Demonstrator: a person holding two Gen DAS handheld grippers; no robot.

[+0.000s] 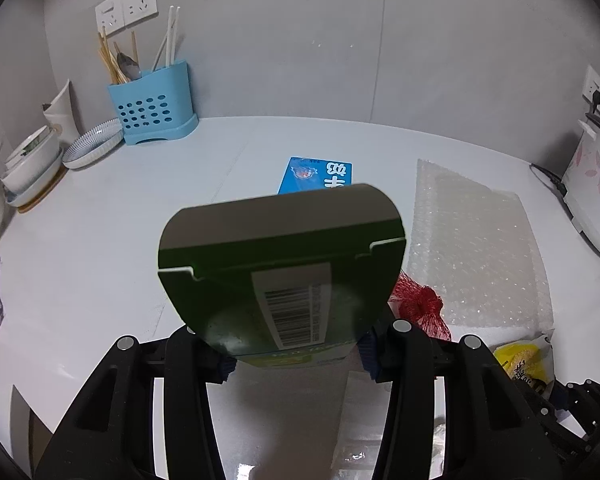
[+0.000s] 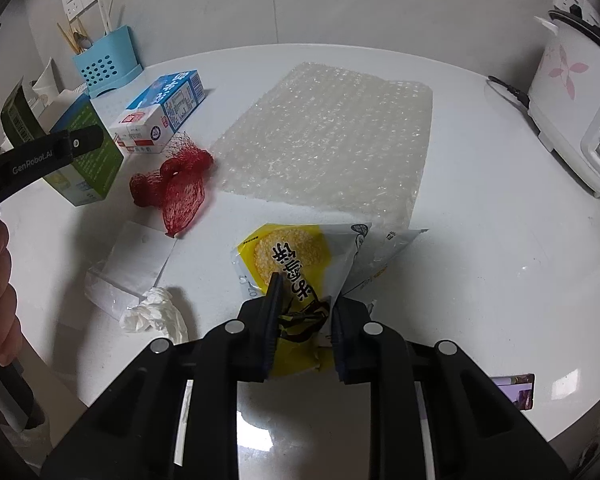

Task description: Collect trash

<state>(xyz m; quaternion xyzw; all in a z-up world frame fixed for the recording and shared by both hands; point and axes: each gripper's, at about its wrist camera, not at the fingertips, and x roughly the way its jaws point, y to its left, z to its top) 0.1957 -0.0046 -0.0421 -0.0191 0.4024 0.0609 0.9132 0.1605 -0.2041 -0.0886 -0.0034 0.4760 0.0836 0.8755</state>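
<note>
My left gripper (image 1: 294,350) is shut on a green carton (image 1: 276,264) with a barcode, held above the white counter; it also shows in the right wrist view (image 2: 86,152). My right gripper (image 2: 304,320) is shut on a yellow snack wrapper (image 2: 296,256) that rests on the counter. A red mesh net (image 2: 176,188) lies left of the wrapper. A blue and white milk box (image 2: 164,108) lies behind the net. A sheet of bubble wrap (image 2: 332,132) covers the middle. A crumpled white tissue (image 2: 156,312) and a clear plastic piece (image 2: 128,268) lie at the front left.
A blue utensil holder (image 1: 152,108) stands at the back left, with bowls and plates (image 1: 60,152) beside it. A white rice cooker (image 2: 576,92) with its cord stands at the right. The counter's front edge (image 2: 540,432) is close to my right gripper.
</note>
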